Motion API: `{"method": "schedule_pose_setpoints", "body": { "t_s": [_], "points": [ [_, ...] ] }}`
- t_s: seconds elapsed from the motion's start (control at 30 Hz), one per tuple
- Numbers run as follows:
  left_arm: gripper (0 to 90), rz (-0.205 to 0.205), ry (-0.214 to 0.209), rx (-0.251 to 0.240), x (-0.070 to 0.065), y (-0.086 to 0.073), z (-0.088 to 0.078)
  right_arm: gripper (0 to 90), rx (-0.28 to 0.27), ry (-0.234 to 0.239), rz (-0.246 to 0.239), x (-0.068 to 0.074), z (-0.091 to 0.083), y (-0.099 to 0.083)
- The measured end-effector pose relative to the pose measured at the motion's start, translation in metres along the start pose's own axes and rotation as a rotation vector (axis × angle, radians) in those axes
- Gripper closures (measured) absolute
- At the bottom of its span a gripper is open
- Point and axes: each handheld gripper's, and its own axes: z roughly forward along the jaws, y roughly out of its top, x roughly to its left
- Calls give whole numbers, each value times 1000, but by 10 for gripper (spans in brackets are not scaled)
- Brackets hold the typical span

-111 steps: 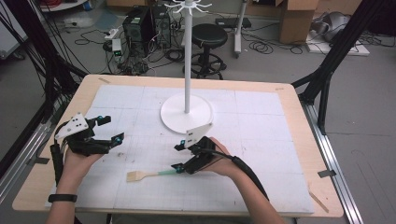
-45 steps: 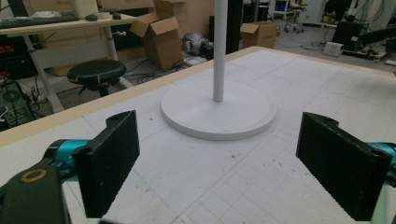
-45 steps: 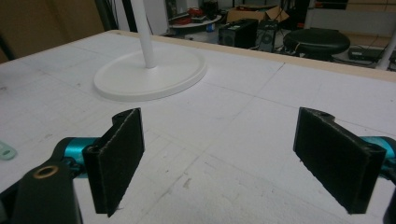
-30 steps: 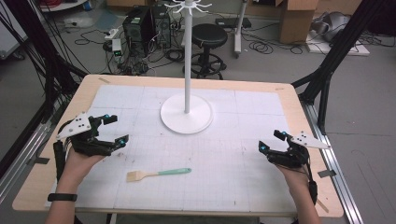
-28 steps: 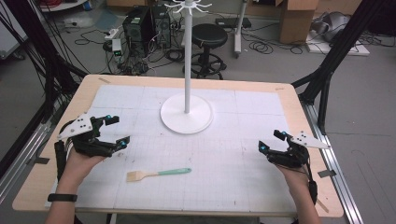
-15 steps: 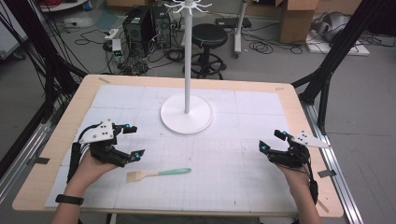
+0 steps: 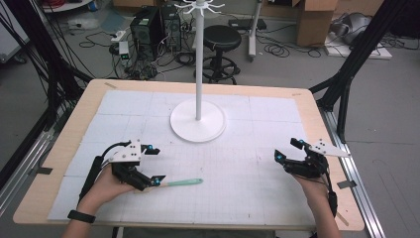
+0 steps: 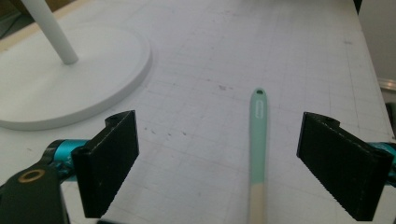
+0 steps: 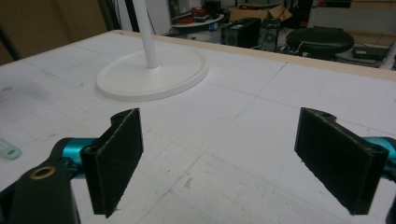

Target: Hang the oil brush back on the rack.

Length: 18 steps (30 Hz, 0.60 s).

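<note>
The long flat utensil with a mint-green handle and a pale wooden end (image 7: 174,183) lies flat on the white gridded tabletop (image 7: 247,188), low and left of centre in the high view, well short of the white coat-hook stand with its round base (image 7: 198,121). The left gripper (image 7: 151,166) sits over the pale end with its jaws spread wide; in the left gripper view the green handle (image 8: 258,140) runs up between them, nearer the right-hand jaw, untouched.

It looks light, stiff and thin, probably a bit slick along the green part, and it lies low against the mat. I would pinch it across its narrow width near where green meets wood, so it doesn't tip.

The right gripper (image 7: 292,151), also wide open and empty, hangs over the lower right of the tabletop.
</note>
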Motion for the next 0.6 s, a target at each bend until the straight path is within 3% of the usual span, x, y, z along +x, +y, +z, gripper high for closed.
{"method": "schedule_pose_setpoints", "body": {
  "t_s": [0.13,0.23,0.33,0.6],
  "points": [
    [136,15,-10,42,-6,-2,8,146,10,-2,-4,0,1,-1],
    [142,-7,-25,36,-8,-8,14,146,10,-3,-5,1,2,-1],
    [143,3,-26,92,-11,-11,19,146,9,-1,-4,1,1,-1],
    [198,15,-59,142,-15,-16,27,146,14,4,-8,0,2,-2]
  ]
}}
